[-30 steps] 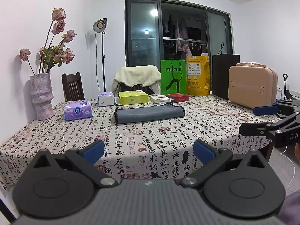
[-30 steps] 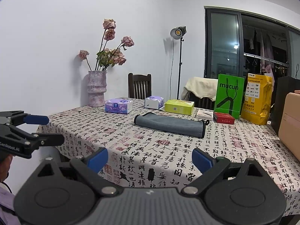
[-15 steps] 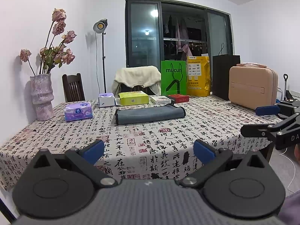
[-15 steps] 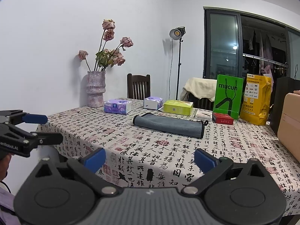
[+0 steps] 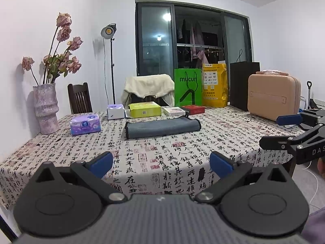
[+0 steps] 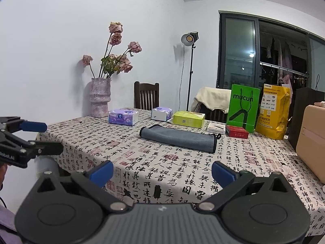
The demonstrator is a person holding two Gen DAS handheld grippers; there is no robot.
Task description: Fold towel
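A grey towel lies folded into a long strip on the patterned tablecloth, beyond the table's middle; it also shows in the right wrist view. My left gripper is open and empty, held above the table's near edge, well short of the towel. My right gripper is open and empty, also near the front edge. Each gripper shows in the other's view: the right one at the right, the left one at the left, both open.
A vase of dried roses stands at the far left. Tissue packs, a yellow-green box, small boxes, a green bag, a yellow bag and a tan case line the back and right.
Both grippers have crept slightly nearer the table; the towel has not moved and both grippers stay open.
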